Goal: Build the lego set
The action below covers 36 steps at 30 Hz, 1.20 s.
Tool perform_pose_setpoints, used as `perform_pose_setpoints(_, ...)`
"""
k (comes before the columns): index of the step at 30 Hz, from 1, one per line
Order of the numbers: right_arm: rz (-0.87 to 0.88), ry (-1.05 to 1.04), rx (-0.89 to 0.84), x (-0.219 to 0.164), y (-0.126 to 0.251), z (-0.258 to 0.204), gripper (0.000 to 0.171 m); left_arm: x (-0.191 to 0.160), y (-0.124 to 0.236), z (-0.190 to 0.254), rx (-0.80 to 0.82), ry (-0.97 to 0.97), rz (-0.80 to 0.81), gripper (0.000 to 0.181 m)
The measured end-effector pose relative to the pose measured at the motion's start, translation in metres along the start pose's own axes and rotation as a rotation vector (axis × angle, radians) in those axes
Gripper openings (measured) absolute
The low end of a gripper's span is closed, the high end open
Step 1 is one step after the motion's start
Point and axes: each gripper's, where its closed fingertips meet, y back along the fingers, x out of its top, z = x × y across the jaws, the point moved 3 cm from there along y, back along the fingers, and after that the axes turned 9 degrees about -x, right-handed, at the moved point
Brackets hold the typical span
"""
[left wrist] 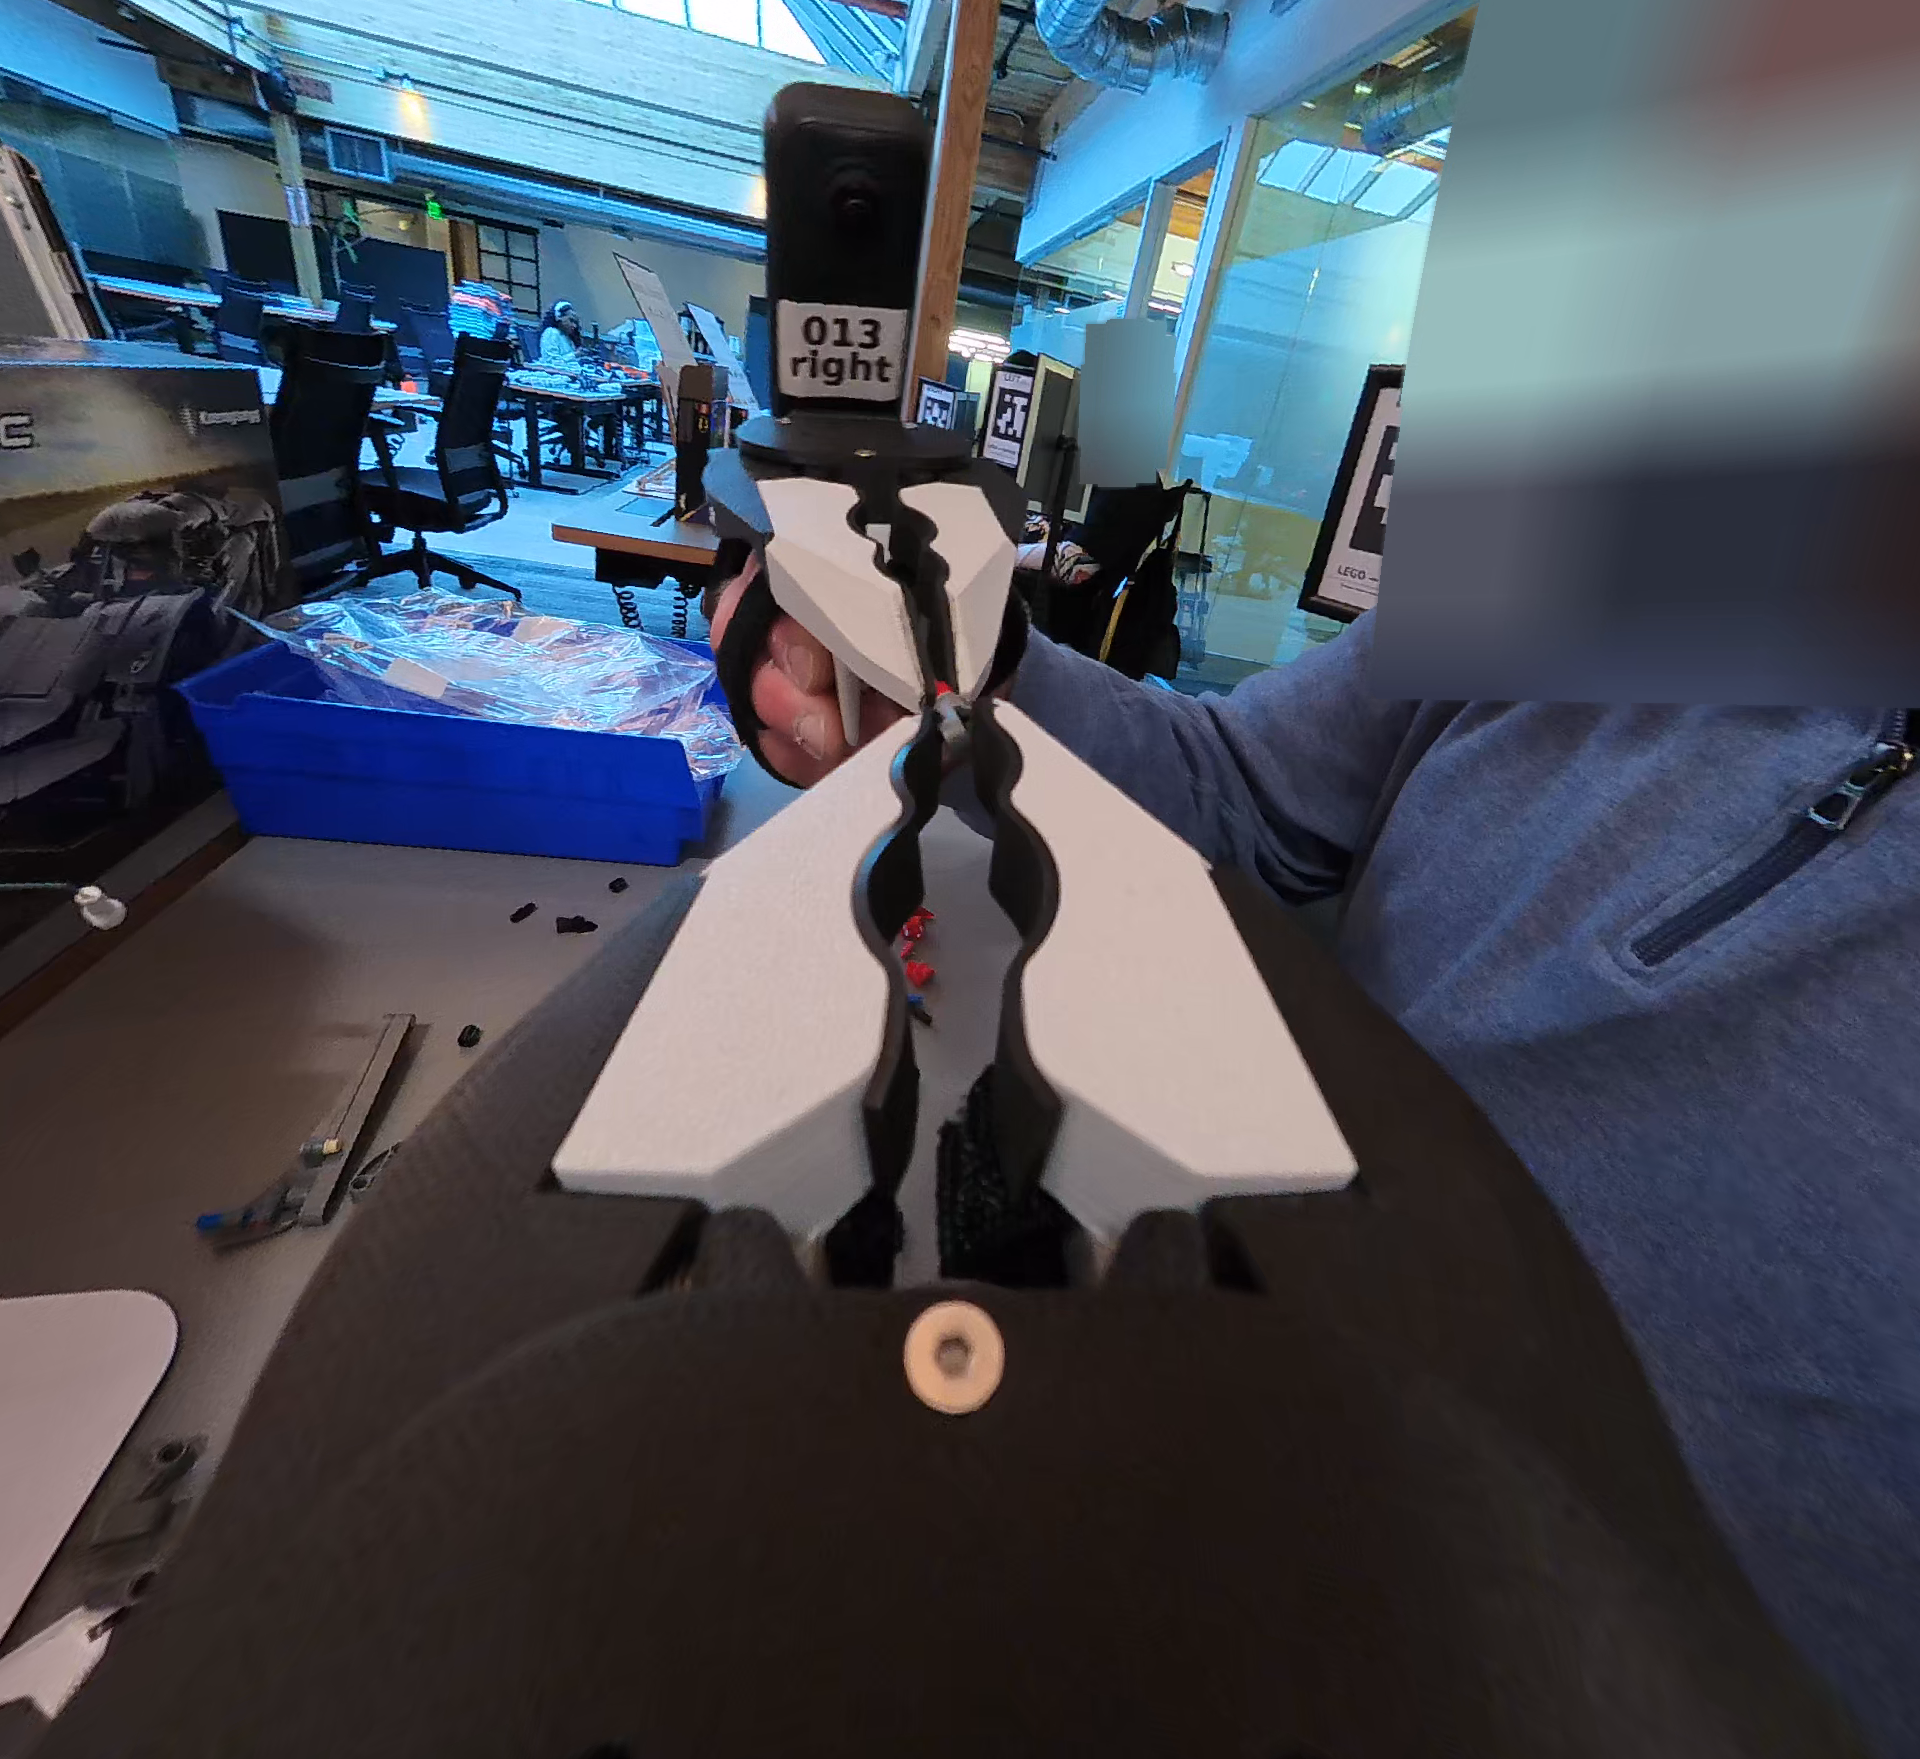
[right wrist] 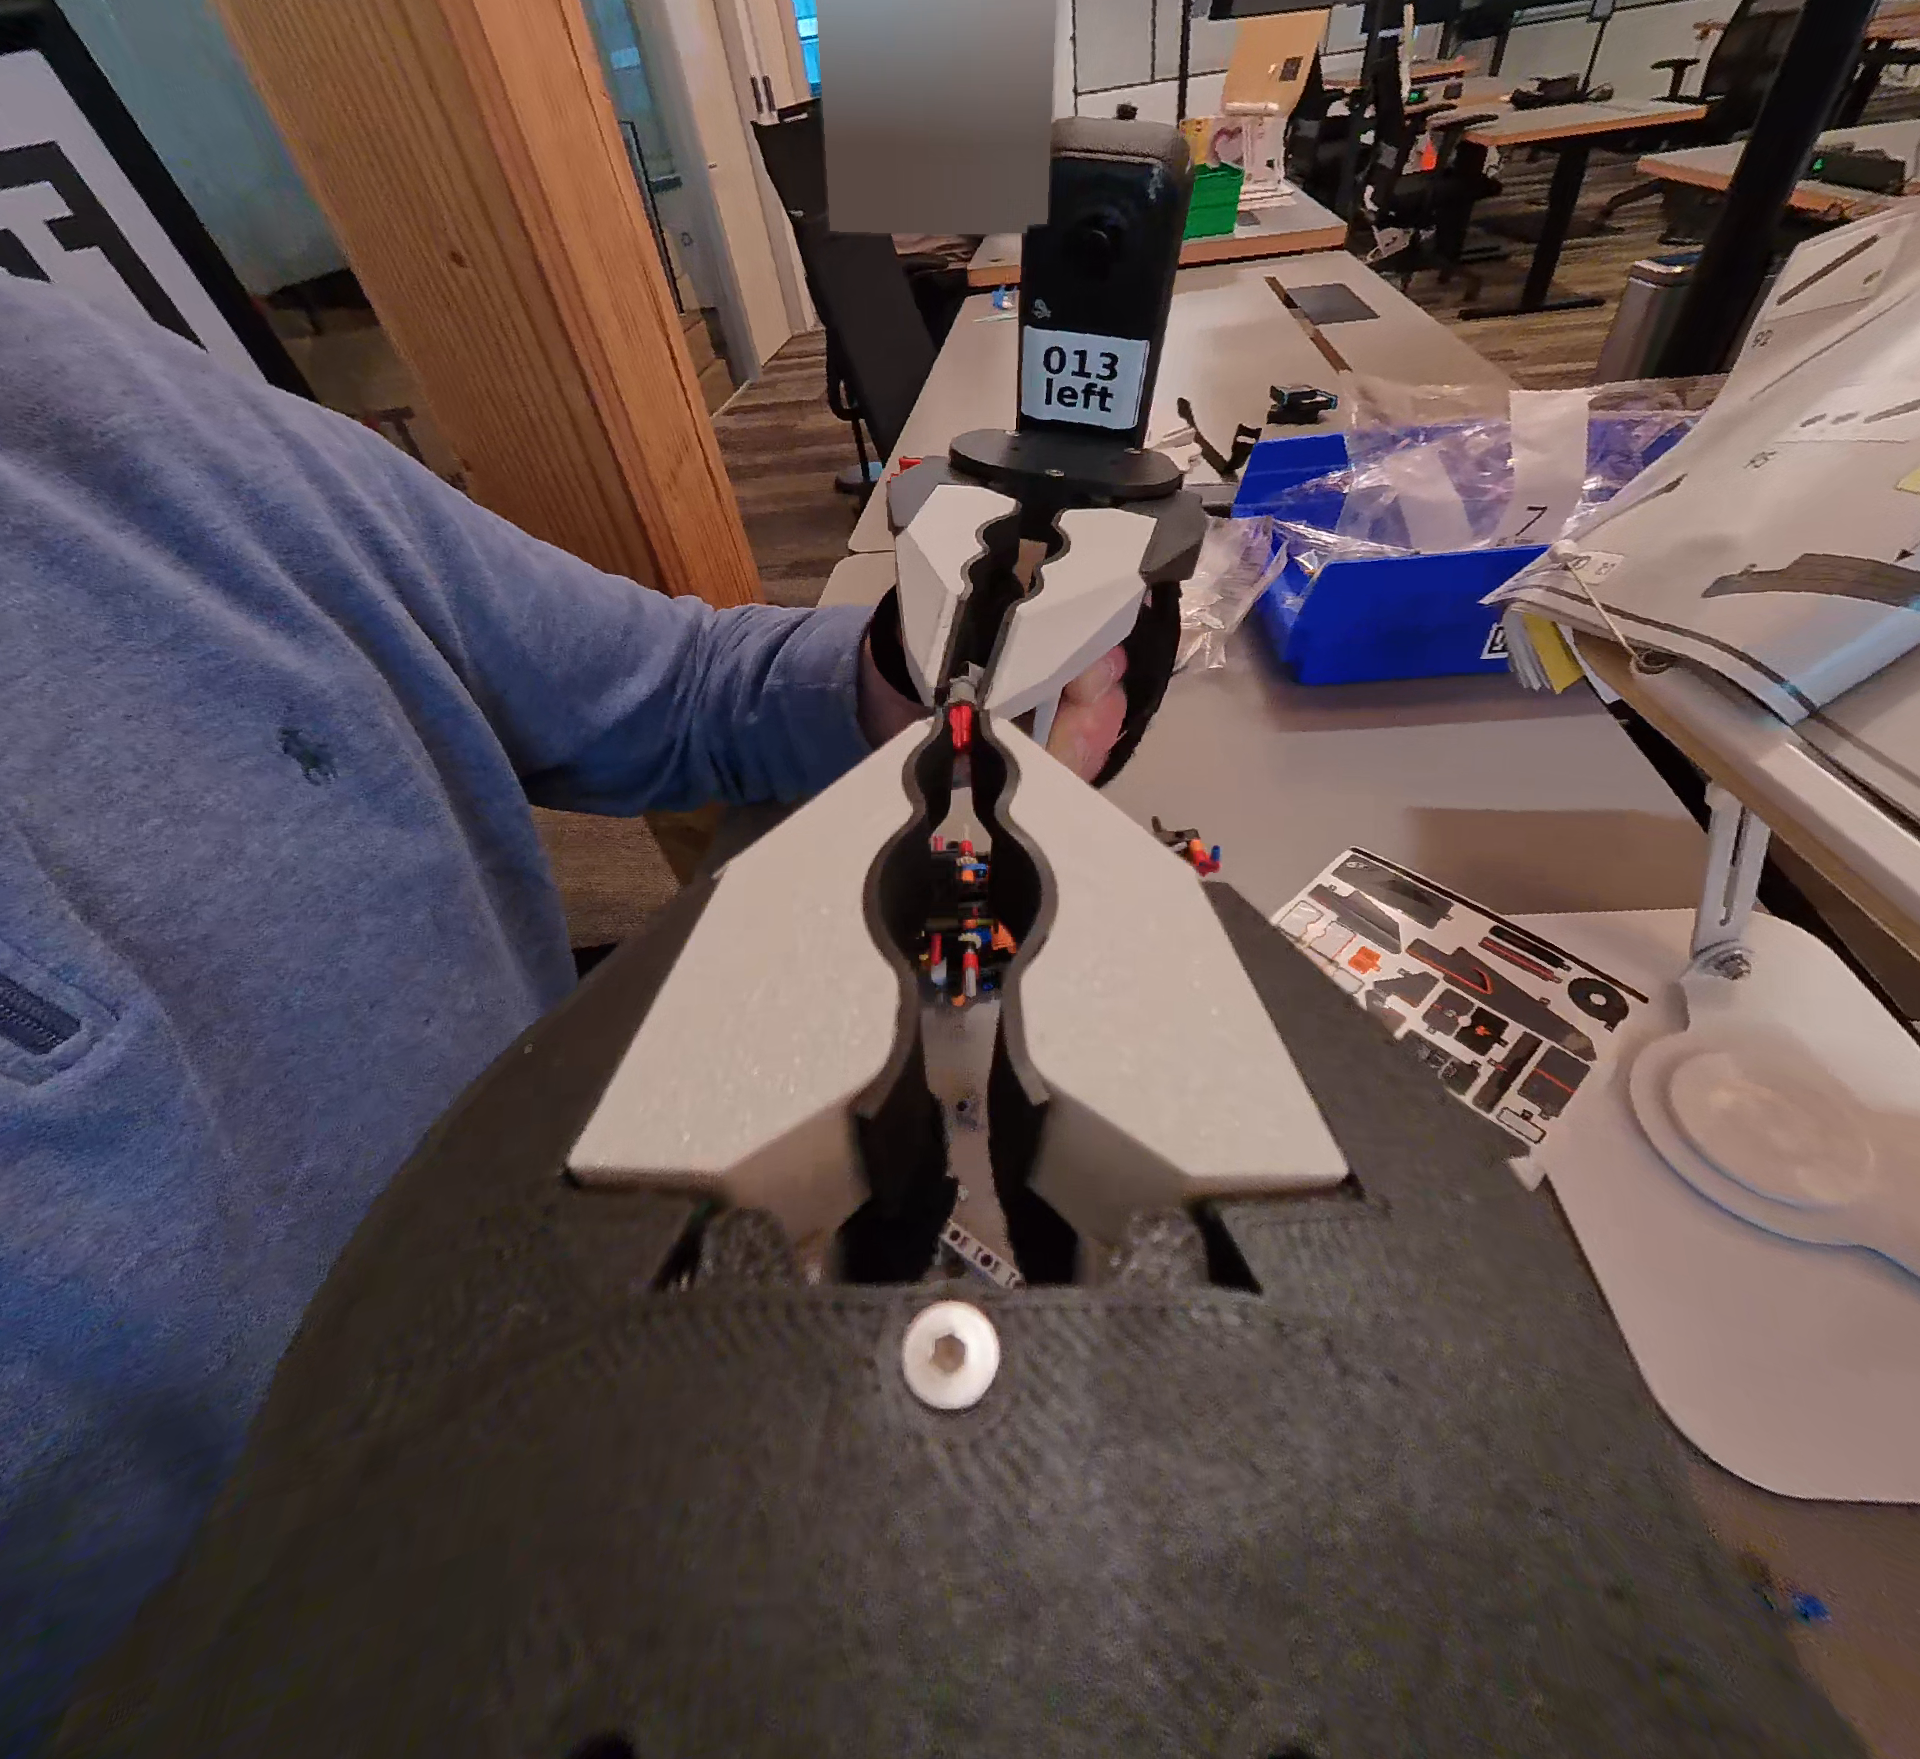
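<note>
So there's a tiny grey lego piece (left wrist: 948,722) pinched right at the tips of the left gripper (left wrist: 948,730), and a small red pin (right wrist: 959,725) clamped at the tips of the right gripper (right wrist: 959,722). The two grippers face each other tip to tip, up above the grey table (right wrist: 1351,774), so the two bits meet right in the middle, touching or as good as.

The left wrist view only catches a sliver of red past the grey piece; the right wrist view shows the red pin properly, plus a heap of mixed lego parts (right wrist: 961,920) on the table below, seen through the gap between its fingers. That view also gets the sticker sheet (right wrist: 1455,982) and open instruction booklet (right wrist: 1766,504). The left view gets loose red bits (left wrist: 916,951), a long grey beam assembly (left wrist: 332,1138) and a blue bin (left wrist: 447,764) full of clear plastic bags (left wrist: 499,649).
</note>
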Motion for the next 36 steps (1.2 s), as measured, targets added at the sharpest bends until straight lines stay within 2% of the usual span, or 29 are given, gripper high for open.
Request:
perform_pose_setpoints(12,0.012,0.004,0.076,0.001,0.004,-0.014,0.0,0.0,-0.007,0.013,-0.054,-0.029,-0.023,0.004)
perform_pose_setpoints(36,-0.046,0.053,0.108,-0.003,0.006,-0.029,0.0,-0.004,-0.016,0.026,-0.063,-0.099,-0.125,0.004)
